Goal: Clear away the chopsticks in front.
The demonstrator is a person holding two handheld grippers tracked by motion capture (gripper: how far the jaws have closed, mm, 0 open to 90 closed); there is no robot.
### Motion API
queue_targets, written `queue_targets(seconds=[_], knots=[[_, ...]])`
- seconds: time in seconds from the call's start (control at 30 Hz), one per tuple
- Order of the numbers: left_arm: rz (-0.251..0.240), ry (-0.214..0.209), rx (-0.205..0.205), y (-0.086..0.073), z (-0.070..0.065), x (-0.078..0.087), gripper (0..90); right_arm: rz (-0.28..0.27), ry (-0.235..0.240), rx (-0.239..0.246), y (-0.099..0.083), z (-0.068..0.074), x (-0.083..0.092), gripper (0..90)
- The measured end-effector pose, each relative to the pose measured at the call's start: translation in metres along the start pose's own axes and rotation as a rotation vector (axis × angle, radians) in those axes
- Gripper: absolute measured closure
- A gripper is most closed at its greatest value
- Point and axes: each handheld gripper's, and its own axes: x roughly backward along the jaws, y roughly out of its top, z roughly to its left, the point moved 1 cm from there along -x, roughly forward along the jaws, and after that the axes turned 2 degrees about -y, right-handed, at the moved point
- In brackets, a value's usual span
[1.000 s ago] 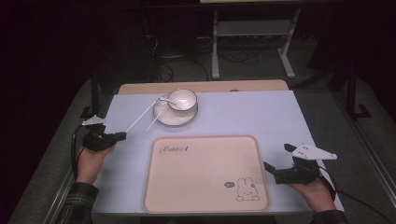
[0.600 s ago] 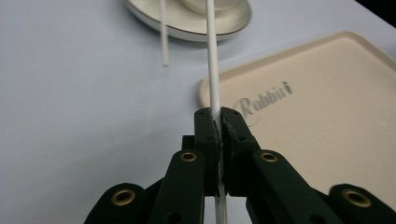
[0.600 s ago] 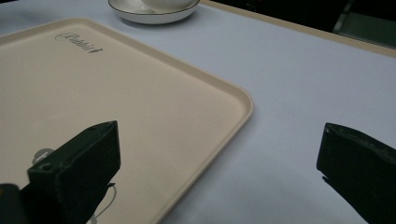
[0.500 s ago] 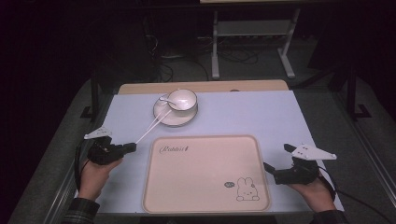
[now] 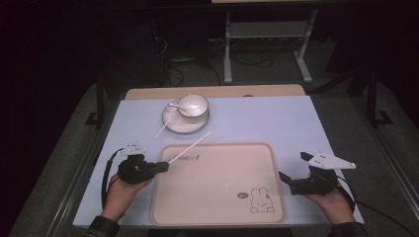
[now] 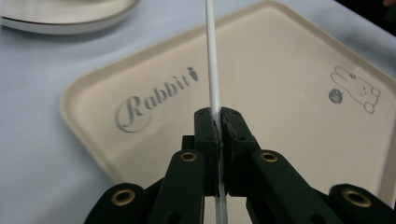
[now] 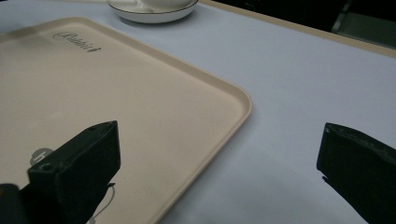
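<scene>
Left tongs (image 5: 165, 166), clenched on chopstick (image 5: 190, 146), have carried it from saucer (image 5: 184, 122) to tray (image 5: 217, 217); right tongs (image 5: 286, 180) gape.

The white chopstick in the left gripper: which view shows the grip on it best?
The left gripper view: the chopstick sits clamped between the shut black jaws, over the tray. The high view shows its whole length from the left gripper, small.

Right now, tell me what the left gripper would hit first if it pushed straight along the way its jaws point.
The left gripper, shut on a white chopstick, points across the tray's far-left corner toward the saucer. The chopstick tip would probably meet the saucer first, though depth is uncertain.
</scene>
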Motion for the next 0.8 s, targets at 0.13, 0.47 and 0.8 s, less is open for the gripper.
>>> queue_targets(seconds=[0.13, 0.47, 0.8], knots=[[0.057, 0.004, -0.020, -0.003, -0.005, -0.014, 85.9, 0.001, -0.001, 0.001, 0.000, 0.000, 0.000, 0.0], [0.132, 0.023, -0.048, -0.009, -0.007, -0.032, 85.4, 0.003, 0.001, 0.007, 0.000, 0.001, -0.001, 0.0], [0.214, 0.041, -0.050, -0.015, -0.004, -0.041, 82.7, 0.003, 0.002, 0.006, 0.000, 0.001, -0.001, 0.0]])
